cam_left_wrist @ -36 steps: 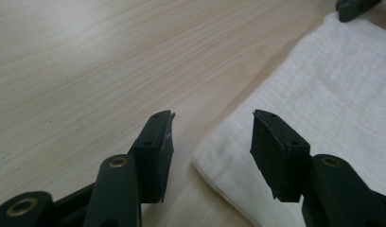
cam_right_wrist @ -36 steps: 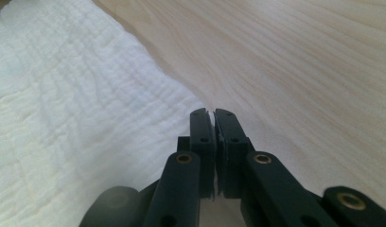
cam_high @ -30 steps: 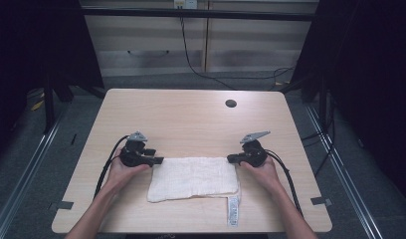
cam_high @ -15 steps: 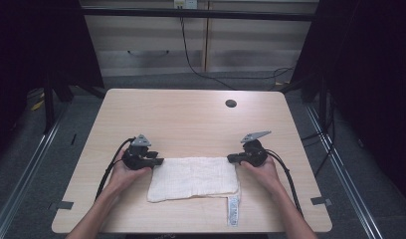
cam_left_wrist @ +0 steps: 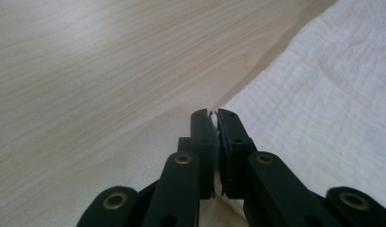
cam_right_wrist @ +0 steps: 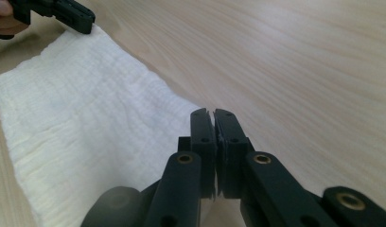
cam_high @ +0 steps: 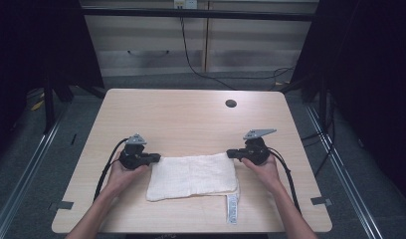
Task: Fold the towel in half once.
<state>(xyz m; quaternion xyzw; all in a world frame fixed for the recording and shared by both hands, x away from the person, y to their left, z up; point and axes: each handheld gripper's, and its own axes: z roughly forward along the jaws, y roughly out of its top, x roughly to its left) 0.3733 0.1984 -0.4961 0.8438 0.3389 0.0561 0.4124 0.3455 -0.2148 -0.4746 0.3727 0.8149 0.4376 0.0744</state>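
Left tool (cam_high: 156,158) had just closed its jaws, pinching the white towel's (cam_high: 193,175) far left corner; right tool (cam_high: 230,153) was clamped at the far right corner, cloth hidden between its jaws. Folded towel lay flat near the wooden surface's (cam_high: 191,114) front edge. Beyond, dark room.

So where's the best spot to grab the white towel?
Probably by its two far corners, one from each side. The white towel lies flat and folded on the table, so only thin edges offer a pinch. The left tool has just closed on its corner; the right tool is shut at the other.
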